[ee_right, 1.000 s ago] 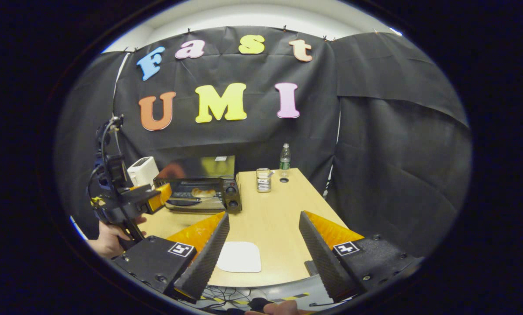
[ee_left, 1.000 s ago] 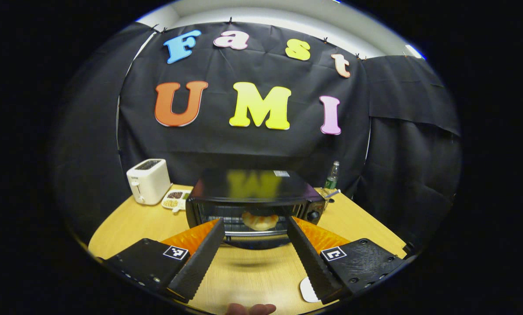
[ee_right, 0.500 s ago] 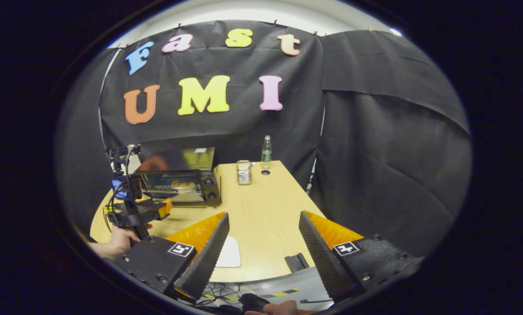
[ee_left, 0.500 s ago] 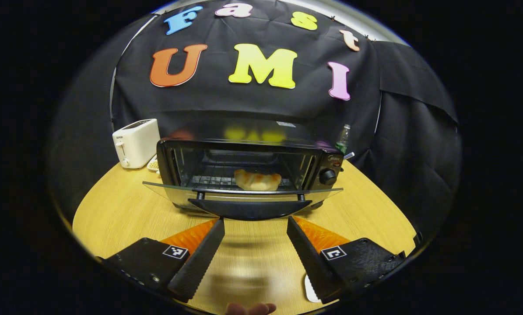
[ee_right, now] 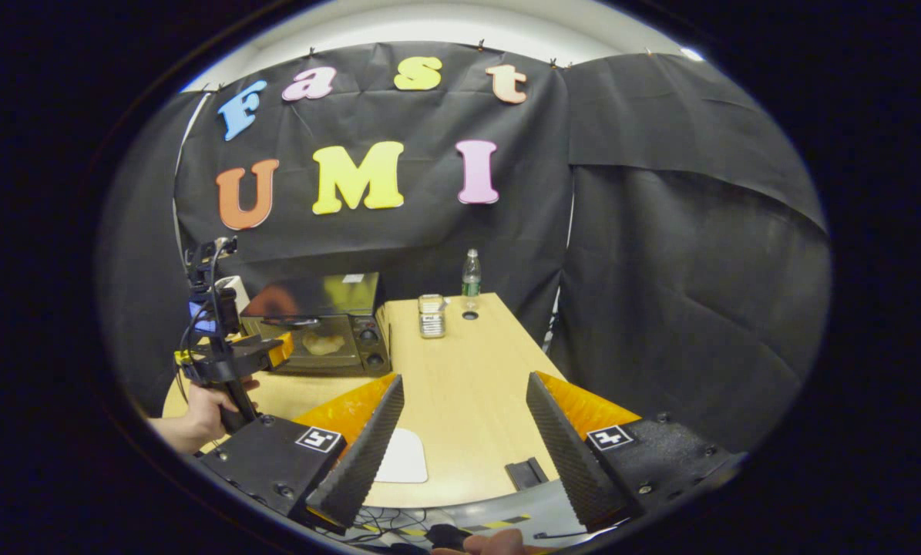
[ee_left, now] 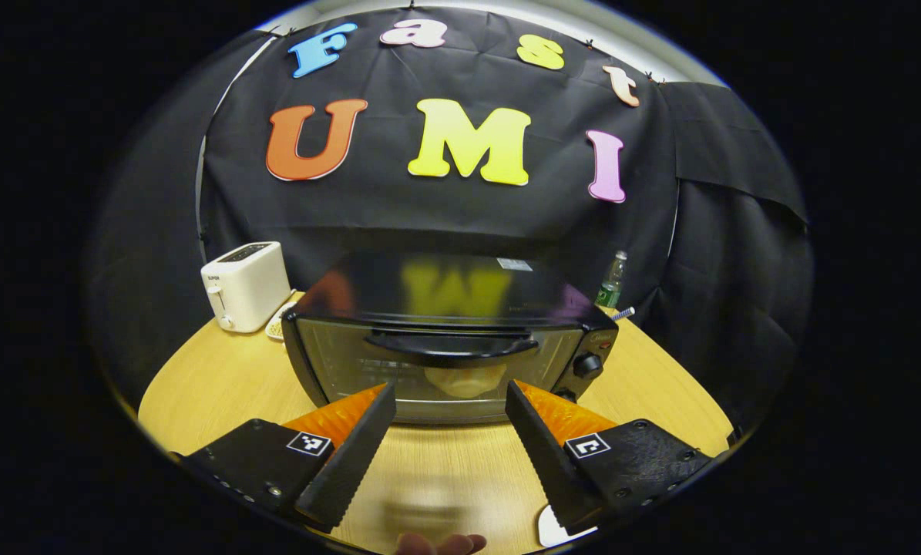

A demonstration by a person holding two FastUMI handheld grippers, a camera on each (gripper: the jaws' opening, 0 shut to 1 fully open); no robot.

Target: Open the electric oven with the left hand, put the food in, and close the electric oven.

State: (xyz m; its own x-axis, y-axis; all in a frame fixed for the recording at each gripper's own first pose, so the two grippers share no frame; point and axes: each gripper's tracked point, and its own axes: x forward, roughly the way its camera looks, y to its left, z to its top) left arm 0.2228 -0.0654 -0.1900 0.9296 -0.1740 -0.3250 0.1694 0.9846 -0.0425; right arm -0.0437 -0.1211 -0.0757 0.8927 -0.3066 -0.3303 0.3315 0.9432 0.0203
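Facing shut oven (ee_left: 445,362), food (ee_left: 465,379) inside; left gripper (ee_left: 450,401) jaws apart, empty; right gripper (ee_right: 465,393) likewise.

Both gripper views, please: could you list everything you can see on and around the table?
electric oven: one, black, table middle, door shut
food: one, pale, inside the oven behind the glass
toaster: one, white, left of the oven
bottle: one, clear with green label, table's far edge
jar: one, clear, near the bottle
pad: one, white, table's near edge
table: one, light wood
hand: one, holding the left tool's handle
left tool: one, open, before the oven
right tool: one, open, over the table
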